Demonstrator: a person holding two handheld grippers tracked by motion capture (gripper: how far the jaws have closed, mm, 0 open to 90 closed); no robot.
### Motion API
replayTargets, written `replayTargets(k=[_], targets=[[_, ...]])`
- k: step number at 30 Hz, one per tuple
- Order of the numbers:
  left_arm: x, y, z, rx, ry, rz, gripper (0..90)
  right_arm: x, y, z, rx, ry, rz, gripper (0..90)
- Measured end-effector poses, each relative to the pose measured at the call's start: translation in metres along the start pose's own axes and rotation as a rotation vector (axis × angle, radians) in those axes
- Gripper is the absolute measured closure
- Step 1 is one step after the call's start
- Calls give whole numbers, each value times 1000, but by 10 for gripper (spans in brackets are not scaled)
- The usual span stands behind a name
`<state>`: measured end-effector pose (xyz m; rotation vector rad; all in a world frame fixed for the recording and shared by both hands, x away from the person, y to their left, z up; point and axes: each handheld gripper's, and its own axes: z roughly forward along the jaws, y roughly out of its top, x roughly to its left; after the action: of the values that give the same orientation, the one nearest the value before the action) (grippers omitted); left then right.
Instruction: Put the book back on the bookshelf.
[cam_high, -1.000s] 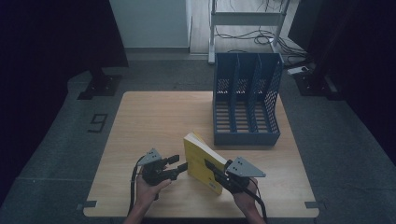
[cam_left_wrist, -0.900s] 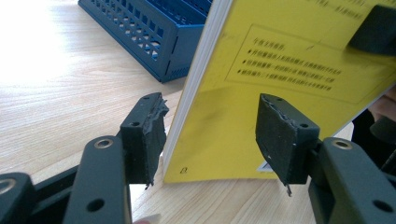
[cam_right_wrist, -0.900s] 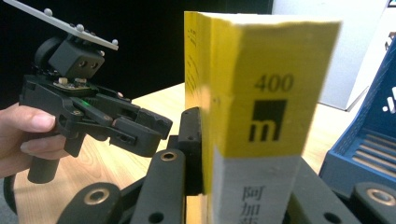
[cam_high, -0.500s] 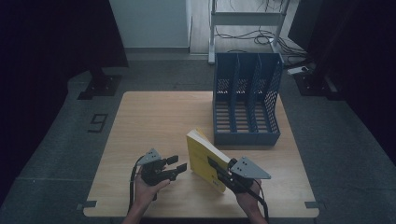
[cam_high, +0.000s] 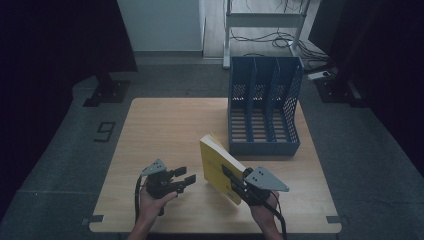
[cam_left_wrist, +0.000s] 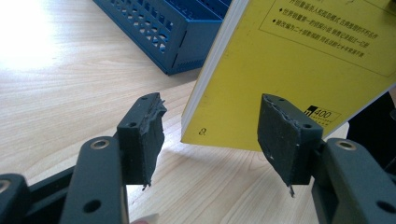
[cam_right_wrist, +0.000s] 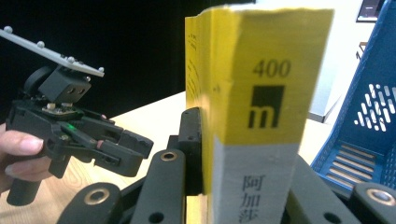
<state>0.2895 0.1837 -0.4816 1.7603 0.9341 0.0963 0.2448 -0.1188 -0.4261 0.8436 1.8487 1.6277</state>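
A: High view: the right tongs (cam_high: 231, 179) clamp the yellow book (cam_high: 218, 166) tilted over the table (cam_high: 165, 125), short of the blue file rack (cam_high: 263, 107)

B: Left gripper view: the left tongs (cam_left_wrist: 210, 135) gape empty. Right gripper view: the grip sits low on the spine (cam_right_wrist: 261, 116), so the book might tip or slip

Dim lab: table (cam_high: 165, 125), cabling (cam_high: 260, 37), metal frame (cam_high: 265, 17).

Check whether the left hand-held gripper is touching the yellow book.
Apart. In the left gripper view, the left hand-held gripper has open jaws with bare table between its pads and the yellow book; the high view shows the same gap.
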Motion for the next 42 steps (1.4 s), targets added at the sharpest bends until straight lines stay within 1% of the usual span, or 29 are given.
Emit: replayTargets(k=[2,4,5,6,9,12,16,20,21,26,30,33,35,37,42], targets=[[0,-1,-1,0,1,-7,406,1,3,0,2,-10,10,746],[1,-2,-2,-1,-1,-15,406,1,4,0,-1,-14,10,746],[2,-2,-4,-5,-4,-25,406,2,7,-1,-11,-30,16,746],[2,-2,-7,-18,-16,-41,406,2,9,-2,-15,-34,20,746],[3,-1,-10,-25,-18,-43,404,2,13,-2,-19,-42,26,746],[3,-1,-13,-28,-18,-49,405,3,20,-2,-27,-67,16,746],[3,-2,-11,-15,-23,-44,404,3,26,0,-29,-68,27,746],[5,-3,-10,-11,-21,-50,404,2,30,3,-26,-73,19,746],[6,-4,-10,-10,-21,-53,404,0,33,4,-31,-83,19,746],[7,-3,-13,-22,-25,-59,402,-3,39,4,-31,-94,35,746],[7,-3,-15,-25,-25,-56,402,-6,47,5,-43,-101,40,746],[6,-3,-14,-24,-32,-53,400,-9,55,6,-56,-111,52,746],[5,-3,-13,-24,-34,-48,400,-10,57,6,-61,-117,52,746],[4,-3,-12,-20,-37,-43,399,-13,64,5,-80,-133,48,746],[5,-3,-12,-16,-34,-45,399,-19,73,6,-97,-150,41,746]])
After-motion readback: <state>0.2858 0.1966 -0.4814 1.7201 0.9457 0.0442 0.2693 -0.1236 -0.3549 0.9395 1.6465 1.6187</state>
